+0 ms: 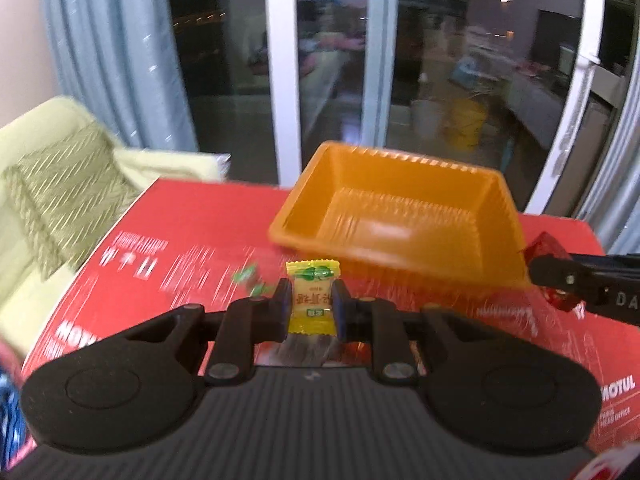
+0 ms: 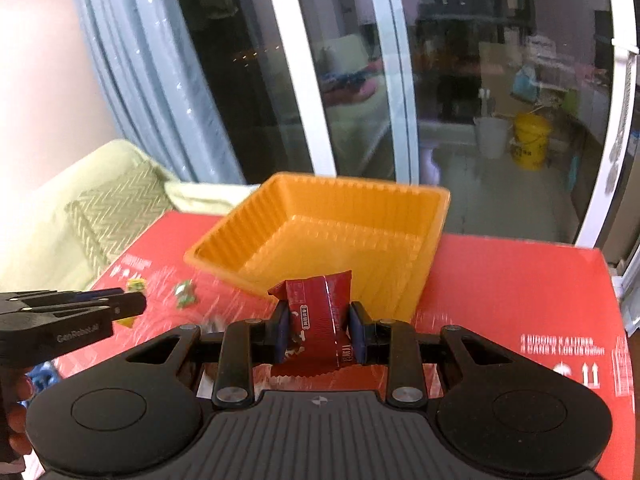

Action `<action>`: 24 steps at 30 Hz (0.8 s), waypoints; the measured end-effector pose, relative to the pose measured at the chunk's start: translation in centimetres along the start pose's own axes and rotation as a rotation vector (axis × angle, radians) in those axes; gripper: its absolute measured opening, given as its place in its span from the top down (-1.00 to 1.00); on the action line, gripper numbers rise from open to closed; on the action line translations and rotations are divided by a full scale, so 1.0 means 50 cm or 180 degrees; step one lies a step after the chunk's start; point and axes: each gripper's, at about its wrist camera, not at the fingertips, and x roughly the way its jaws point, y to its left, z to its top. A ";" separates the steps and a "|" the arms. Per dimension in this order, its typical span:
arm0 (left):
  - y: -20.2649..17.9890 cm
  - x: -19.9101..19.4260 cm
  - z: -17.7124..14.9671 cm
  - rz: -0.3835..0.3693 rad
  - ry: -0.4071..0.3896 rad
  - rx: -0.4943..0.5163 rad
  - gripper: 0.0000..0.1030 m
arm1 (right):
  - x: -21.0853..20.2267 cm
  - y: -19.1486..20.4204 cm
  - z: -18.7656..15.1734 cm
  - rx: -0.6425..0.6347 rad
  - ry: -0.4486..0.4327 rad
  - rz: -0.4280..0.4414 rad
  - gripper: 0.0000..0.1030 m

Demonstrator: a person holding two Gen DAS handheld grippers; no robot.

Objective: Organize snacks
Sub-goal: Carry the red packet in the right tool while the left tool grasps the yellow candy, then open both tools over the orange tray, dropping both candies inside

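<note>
Looking along the left gripper [image 1: 311, 306], we see it clamped on a yellow candy packet [image 1: 311, 300], just in front of the orange tray [image 1: 304, 204]. Through the right wrist camera, our right gripper [image 2: 319, 330] pinches a red snack packet [image 2: 318, 320] just before that tray [image 2: 224, 236], which sits on the red carton [image 2: 520, 280].

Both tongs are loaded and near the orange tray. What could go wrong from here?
1. The left tongs pinch the yellow candy only at its sides; it might slip before reaching the orange tray.
2. The right tongs hold the red packet close to the tray's near wall and may nudge the light tray.
3. Both converge on one tray, so they could collide.
</note>
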 end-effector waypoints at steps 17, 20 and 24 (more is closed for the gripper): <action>-0.024 0.260 0.126 -0.0461 0.0289 0.0411 0.61 | 0.208 -0.018 0.098 0.0349 0.0192 -0.0355 0.39; -0.027 0.292 0.133 -0.0501 0.0362 0.0444 0.61 | 0.232 -0.022 0.105 0.0388 0.0237 -0.0420 0.39; -0.035 0.326 0.136 -0.0551 0.0414 0.0514 0.61 | 0.250 -0.028 0.113 0.0448 0.0256 -0.0491 0.39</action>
